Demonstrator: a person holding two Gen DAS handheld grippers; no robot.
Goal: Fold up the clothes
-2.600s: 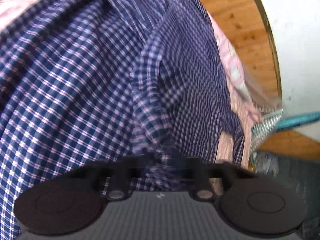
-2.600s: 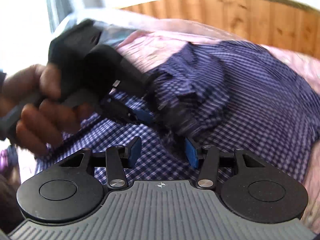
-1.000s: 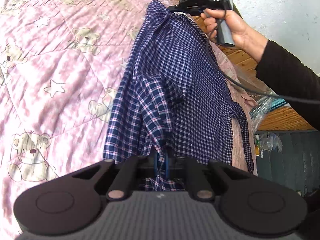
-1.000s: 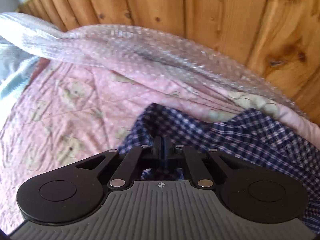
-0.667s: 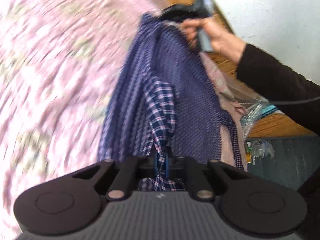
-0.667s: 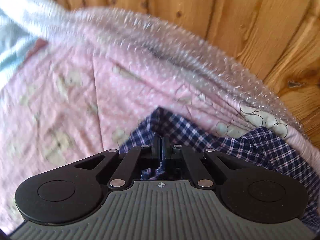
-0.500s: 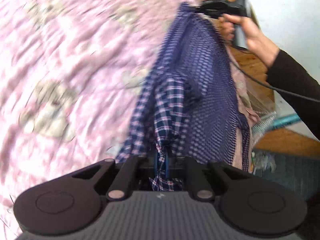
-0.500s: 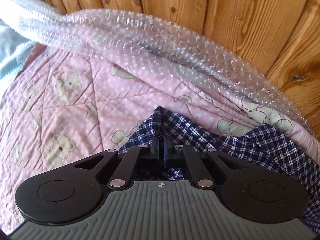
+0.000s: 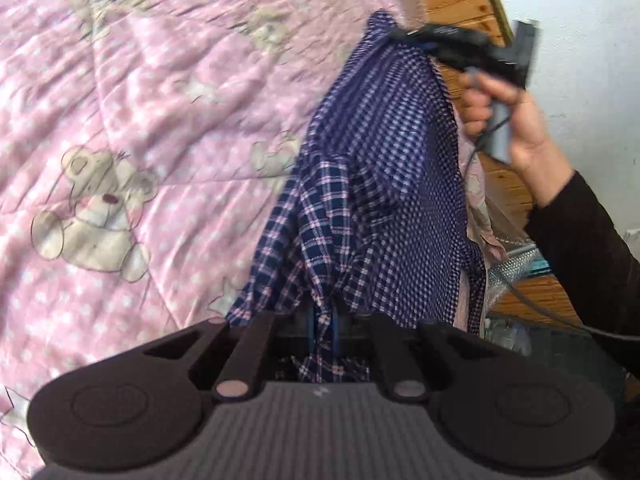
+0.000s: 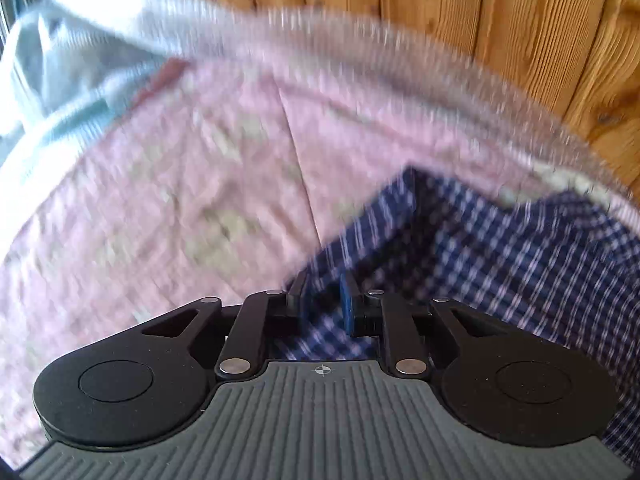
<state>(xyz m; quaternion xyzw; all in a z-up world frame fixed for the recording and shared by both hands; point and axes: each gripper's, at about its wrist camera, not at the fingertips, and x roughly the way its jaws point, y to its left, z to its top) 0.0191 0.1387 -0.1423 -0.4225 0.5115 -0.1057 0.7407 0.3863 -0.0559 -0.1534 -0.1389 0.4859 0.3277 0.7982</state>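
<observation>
A navy and white checked shirt point(image 9: 384, 184) stretches between the two grippers over a pink teddy-bear quilt point(image 9: 140, 120). My left gripper point(image 9: 322, 320) is shut on a bunched edge of it near the camera. At the far end a person's hand point(image 9: 516, 144) holds the right gripper point(image 9: 394, 34) at the shirt's top corner. In the right wrist view the right gripper point(image 10: 326, 302) has its blue pads point(image 10: 348, 306) apart. The shirt point(image 10: 500, 260) lies between and under them, on the quilt point(image 10: 200, 200). This view is motion-blurred.
A wooden headboard point(image 10: 480, 20) stands just behind the quilt, with bubble wrap point(image 10: 360, 44) along its foot. A pale grey-white cloth point(image 10: 60, 60) lies at the far left. The left wrist view shows a white wall point(image 9: 580, 20) and a dark sleeve point(image 9: 592, 248).
The right gripper's fingers have parted; half a second ago they were shut on the shirt corner. The left gripper keeps its hold, and the shirt has swung rightwards in its view.
</observation>
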